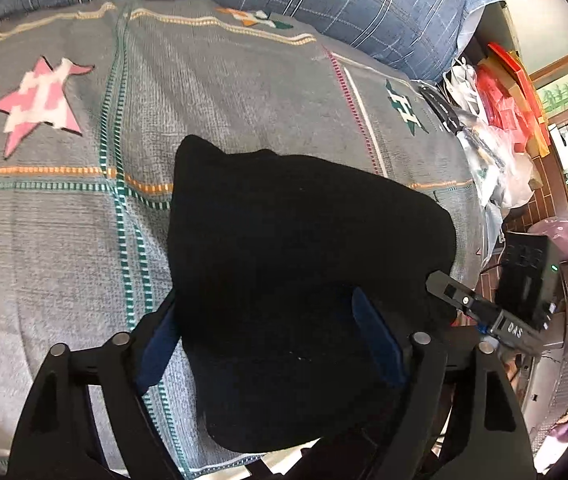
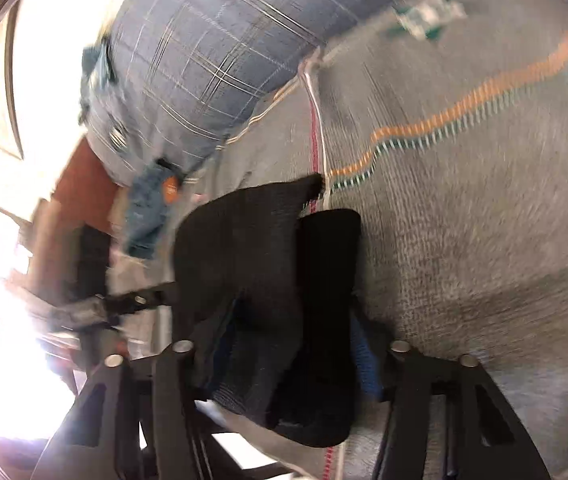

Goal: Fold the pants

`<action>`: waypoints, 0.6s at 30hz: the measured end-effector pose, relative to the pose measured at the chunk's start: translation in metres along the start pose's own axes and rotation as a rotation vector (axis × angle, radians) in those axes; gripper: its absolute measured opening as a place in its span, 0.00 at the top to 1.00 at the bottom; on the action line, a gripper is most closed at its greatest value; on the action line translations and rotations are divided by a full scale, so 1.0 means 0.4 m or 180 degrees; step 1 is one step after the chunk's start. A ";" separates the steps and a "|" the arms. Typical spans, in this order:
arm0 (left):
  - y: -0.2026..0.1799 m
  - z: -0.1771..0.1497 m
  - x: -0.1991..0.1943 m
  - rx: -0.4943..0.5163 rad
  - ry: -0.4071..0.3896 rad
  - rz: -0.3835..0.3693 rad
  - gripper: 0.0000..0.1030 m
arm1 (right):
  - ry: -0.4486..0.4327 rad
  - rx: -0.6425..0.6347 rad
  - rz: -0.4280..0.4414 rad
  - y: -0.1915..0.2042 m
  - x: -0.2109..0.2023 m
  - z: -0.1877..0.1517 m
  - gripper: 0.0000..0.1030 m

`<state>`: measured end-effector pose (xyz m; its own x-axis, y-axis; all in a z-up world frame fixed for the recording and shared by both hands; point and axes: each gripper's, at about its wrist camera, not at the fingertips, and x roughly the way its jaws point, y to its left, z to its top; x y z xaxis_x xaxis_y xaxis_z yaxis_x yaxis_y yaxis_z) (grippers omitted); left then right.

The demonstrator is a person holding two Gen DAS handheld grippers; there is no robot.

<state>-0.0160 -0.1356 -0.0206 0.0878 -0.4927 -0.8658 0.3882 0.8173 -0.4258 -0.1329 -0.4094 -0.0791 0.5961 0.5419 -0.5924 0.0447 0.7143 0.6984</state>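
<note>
The black pants (image 1: 304, 264) lie folded into a compact bundle on the grey patterned bedspread (image 1: 63, 240). My left gripper (image 1: 267, 332) is wide open over the near part of the bundle, its blue-padded fingers (image 1: 159, 344) standing either side of the cloth. In the right wrist view the pants (image 2: 275, 280) fill the space between the fingers of my right gripper (image 2: 296, 340), whose blue pad (image 2: 364, 356) shows on the right. That view is blurred by motion. The right gripper's finger (image 1: 452, 292) also shows at the bundle's right edge in the left view.
A blue plaid quilt (image 1: 324, 0) lies along the far side of the bed. Plastic bags and red boxes (image 1: 500, 104) are piled right of the bed, with a black box (image 1: 528, 272) on the floor. Jeans (image 2: 147, 208) hang over the bed's edge.
</note>
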 end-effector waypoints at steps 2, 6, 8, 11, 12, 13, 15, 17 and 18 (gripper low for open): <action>0.005 -0.007 -0.014 0.0022 -0.0044 -0.0001 0.26 | -0.0114 -0.0229 -0.0085 0.043 -0.023 -0.012 0.59; 0.022 -0.001 0.020 -0.0062 0.0010 0.0058 0.26 | 0.0013 -0.0310 -0.0054 0.047 -0.005 -0.016 0.58; 0.016 -0.002 0.017 -0.0087 -0.0031 0.0042 0.26 | 0.0050 -0.0152 -0.0050 0.028 0.012 -0.011 0.57; 0.008 -0.015 -0.010 -0.0089 -0.0084 0.0005 0.27 | -0.0012 -0.0105 -0.0104 0.037 0.007 -0.013 0.60; 0.009 -0.021 -0.022 -0.0103 -0.0085 -0.0038 0.28 | -0.0054 -0.0209 -0.0175 0.057 -0.002 -0.019 0.61; 0.012 -0.028 -0.030 -0.0124 -0.0084 -0.0088 0.28 | -0.0088 -0.0299 -0.0225 0.073 -0.012 -0.025 0.63; 0.013 -0.040 -0.055 -0.0180 -0.0080 -0.0280 0.28 | -0.0170 -0.0437 -0.0280 0.119 -0.038 -0.036 0.63; 0.007 -0.048 -0.080 -0.0158 -0.0139 -0.0339 0.28 | -0.0228 -0.0544 -0.0330 0.158 -0.060 -0.040 0.63; 0.002 -0.047 -0.089 -0.0129 -0.0172 -0.0315 0.27 | -0.0244 -0.0620 -0.0357 0.182 -0.068 -0.040 0.63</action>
<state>-0.0360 -0.1118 0.0048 0.1005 -0.5862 -0.8039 0.3602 0.7746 -0.5198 -0.1587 -0.3652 -0.0187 0.6556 0.4245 -0.6245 -0.0371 0.8441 0.5349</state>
